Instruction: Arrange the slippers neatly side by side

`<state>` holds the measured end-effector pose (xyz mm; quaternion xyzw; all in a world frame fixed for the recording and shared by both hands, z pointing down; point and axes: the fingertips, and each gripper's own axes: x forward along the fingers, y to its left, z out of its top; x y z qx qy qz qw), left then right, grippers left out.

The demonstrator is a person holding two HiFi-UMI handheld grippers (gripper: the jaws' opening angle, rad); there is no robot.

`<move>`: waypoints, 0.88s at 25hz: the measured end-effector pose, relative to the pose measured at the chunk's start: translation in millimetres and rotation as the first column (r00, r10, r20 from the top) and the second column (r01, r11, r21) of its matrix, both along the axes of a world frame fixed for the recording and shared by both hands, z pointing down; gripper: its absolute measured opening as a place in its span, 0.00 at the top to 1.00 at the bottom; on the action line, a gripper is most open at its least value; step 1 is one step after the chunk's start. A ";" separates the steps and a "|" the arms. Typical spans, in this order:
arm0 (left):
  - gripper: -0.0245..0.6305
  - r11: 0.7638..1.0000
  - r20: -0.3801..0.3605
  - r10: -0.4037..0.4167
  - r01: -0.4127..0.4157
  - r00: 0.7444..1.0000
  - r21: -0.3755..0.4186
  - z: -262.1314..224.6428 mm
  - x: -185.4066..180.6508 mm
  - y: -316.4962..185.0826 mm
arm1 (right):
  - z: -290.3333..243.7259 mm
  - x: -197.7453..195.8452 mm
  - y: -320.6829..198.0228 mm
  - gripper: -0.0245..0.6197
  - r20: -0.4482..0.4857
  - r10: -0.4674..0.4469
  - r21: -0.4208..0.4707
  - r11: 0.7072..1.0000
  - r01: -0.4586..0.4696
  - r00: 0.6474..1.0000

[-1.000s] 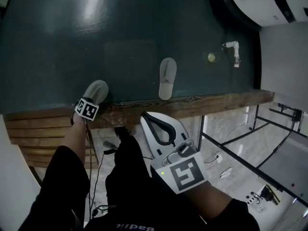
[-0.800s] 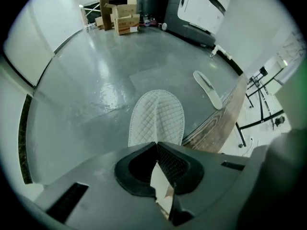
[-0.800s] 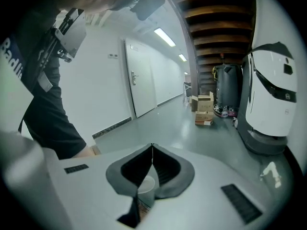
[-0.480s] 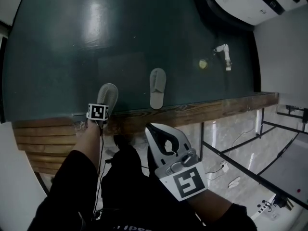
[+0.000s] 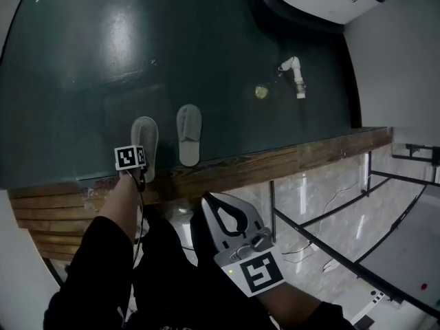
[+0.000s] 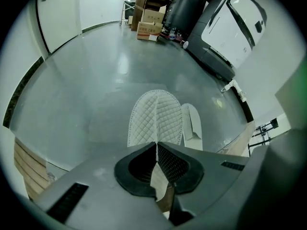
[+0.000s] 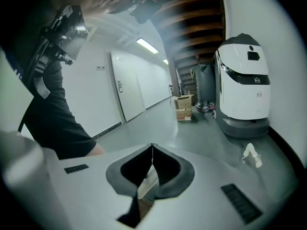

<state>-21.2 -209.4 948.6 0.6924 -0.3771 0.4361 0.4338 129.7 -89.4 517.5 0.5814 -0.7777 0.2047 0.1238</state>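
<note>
Left gripper [image 6: 156, 145] pinches the light, limp slipper [image 6: 156, 116] by its heel edge, judged a sound hold; right gripper [image 7: 152, 147] sits closed, empty.

Dim head view, glare on dark floor [image 5: 130, 19]; fisheye warp, black corners in gripper views.

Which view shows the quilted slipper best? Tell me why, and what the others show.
The left gripper view. The quilted slipper fills the middle there, stitching plain, at the tips of the left gripper. The head view shows it small and grey beside the other slipper. The right gripper view shows no slipper.
</note>
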 end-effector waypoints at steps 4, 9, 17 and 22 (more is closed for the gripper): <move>0.95 0.999 -0.011 -0.032 0.032 0.999 -0.004 17.0 33.0 -13.2 | 18.3 30.9 9.1 0.96 0.018 0.050 -0.008 0.999 -0.049 0.999; 0.95 0.996 -0.042 -0.091 0.090 0.995 -0.028 35.8 65.7 -22.9 | 39.5 58.1 20.0 0.96 0.033 0.091 -0.040 0.995 -0.089 0.995; 0.95 0.990 -0.008 -0.131 0.130 0.991 -0.062 72.4 86.2 -25.6 | 76.0 87.8 34.7 0.96 0.038 0.120 -0.094 0.989 -0.116 0.992; 0.95 0.985 0.004 -0.152 0.152 0.988 -0.081 87.7 92.5 -24.0 | 84.8 94.0 32.4 0.96 0.040 0.110 -0.096 0.990 -0.106 0.993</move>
